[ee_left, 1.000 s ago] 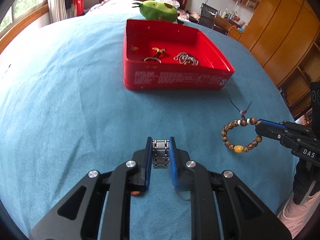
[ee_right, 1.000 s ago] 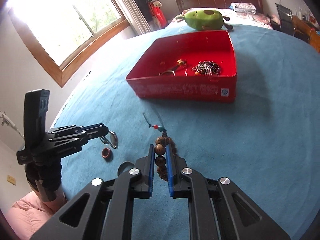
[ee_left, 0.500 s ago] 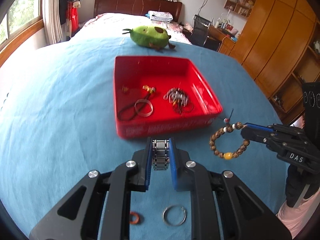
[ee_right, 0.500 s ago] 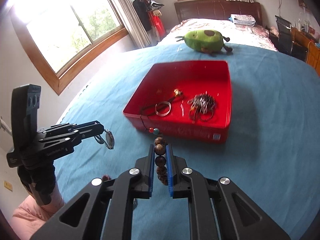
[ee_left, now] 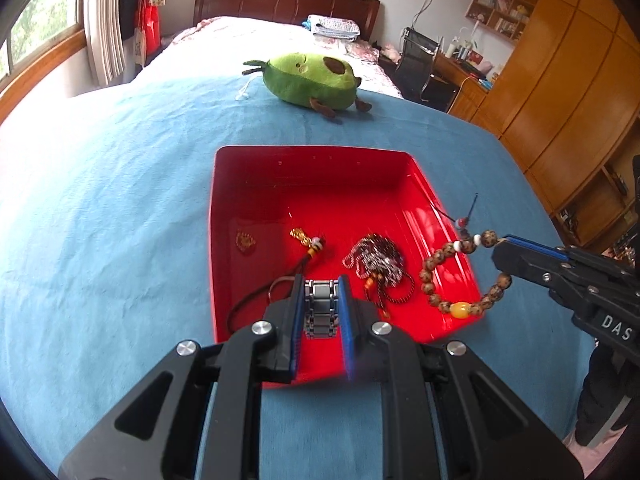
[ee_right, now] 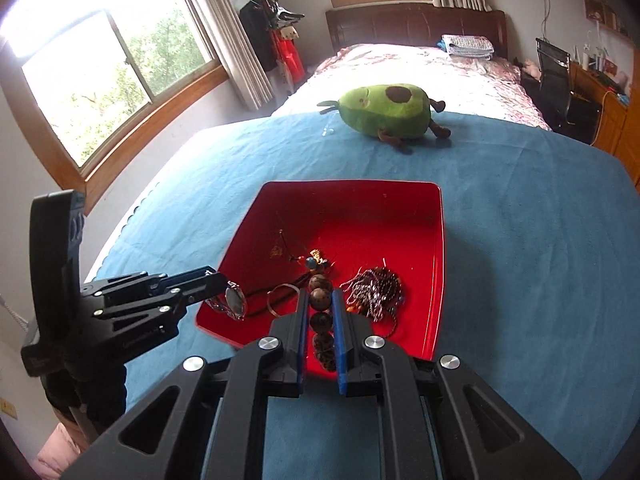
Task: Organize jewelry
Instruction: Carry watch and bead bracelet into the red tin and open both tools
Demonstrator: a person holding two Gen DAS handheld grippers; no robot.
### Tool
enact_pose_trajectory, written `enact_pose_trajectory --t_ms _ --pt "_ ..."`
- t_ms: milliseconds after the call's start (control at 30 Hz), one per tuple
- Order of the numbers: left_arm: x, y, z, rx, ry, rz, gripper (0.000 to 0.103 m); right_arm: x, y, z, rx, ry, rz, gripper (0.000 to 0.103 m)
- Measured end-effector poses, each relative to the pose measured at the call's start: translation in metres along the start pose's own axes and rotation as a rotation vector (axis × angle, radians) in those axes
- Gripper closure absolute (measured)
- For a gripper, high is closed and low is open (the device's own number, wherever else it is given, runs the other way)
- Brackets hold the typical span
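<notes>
The left tool [ee_left: 320, 308] is clamped on a shiny silver metal link bracelet [ee_left: 319, 309], which hangs between its blue pads. The right tool [ee_right: 320, 320] is clamped on a brown wooden bead bracelet with one yellow bead [ee_left: 460, 276] — the loop dangles from its tip.

Both tools hang over the near end of a red square plastic tray [ee_left: 312, 168]. The silver bracelet is above the near left part, and the bead loop is over the near right edge. In the tray lie a dark cord with a gold charm [ee_left: 306, 240], a thin silver ring [ee_right: 282, 300] and a heap of dark shiny beaded chain [ee_left: 376, 258]. The tray sits on a blue blanket on the bed [ee_left: 104, 184], with a green avocado plush toy [ee_left: 310, 80] behind it.

What could go wrong? The bead loop hangs right over the tray's edge, so if it is let go here it may slip outside onto the blanket. The silver bracelet could land on the cord and get tangled with it. The two tools are close — they might bump.
</notes>
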State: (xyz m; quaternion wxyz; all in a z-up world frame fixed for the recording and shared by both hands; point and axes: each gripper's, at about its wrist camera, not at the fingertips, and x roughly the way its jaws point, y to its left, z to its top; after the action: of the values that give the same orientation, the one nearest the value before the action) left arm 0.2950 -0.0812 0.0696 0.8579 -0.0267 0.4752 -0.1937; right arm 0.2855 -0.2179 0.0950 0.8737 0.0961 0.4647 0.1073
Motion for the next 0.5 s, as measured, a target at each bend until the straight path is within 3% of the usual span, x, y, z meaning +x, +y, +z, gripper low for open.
enact_pose_trajectory --t_ms 200,500 --pt "0.042 0.010 0.012 -0.027 0.030 -0.017 0.089 0.048 -0.011 0.007 0.038 0.045 0.015 0.092" --pt "0.082 0.017 0.023 -0.033 0.067 0.017 0.089 0.095 -0.022 0.004 0.071 0.107 0.033 0.092"
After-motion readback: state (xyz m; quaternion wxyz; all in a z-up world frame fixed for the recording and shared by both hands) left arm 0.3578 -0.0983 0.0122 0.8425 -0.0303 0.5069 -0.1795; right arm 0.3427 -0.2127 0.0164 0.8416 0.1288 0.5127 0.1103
